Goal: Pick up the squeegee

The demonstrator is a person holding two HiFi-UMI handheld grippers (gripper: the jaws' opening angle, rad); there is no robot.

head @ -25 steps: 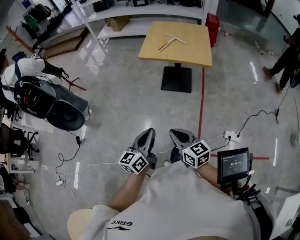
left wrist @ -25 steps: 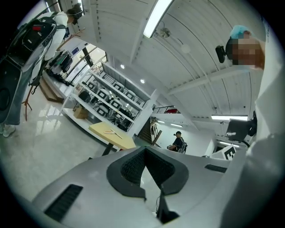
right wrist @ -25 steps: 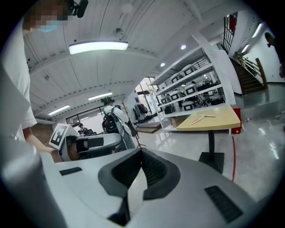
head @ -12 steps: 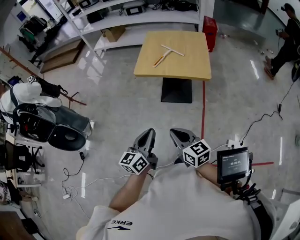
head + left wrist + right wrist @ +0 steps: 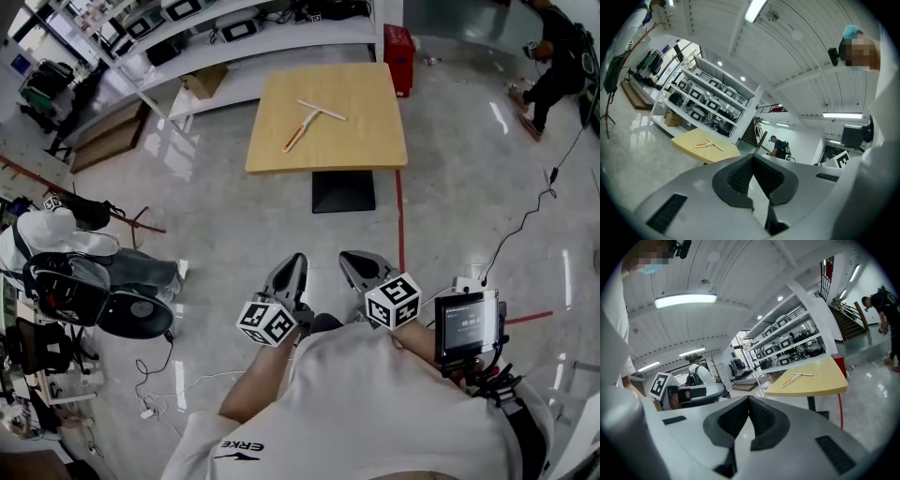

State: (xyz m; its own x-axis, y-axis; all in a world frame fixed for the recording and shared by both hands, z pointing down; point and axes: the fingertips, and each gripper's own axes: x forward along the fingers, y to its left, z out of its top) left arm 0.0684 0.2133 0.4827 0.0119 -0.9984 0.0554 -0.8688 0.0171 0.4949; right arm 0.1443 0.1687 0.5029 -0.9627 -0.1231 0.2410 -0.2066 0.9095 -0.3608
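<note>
The squeegee, T-shaped with an orange handle and a pale blade, lies on a square wooden table far ahead of me. It is also small in the left gripper view, squeegee, and in the right gripper view, squeegee. My left gripper and right gripper hang side by side in front of my chest, both pointing towards the table and well short of it. Both are shut with nothing between the jaws.
White shelving runs behind the table. A red box stands by the shelves. A red floor line leads from the table. Bags and gear sit at the left, cables at the right. A person stands far right.
The table and squeegee have drawn nearer and shifted left in the head view as I walked forward. Both grippers keep their pose, still shut.
</note>
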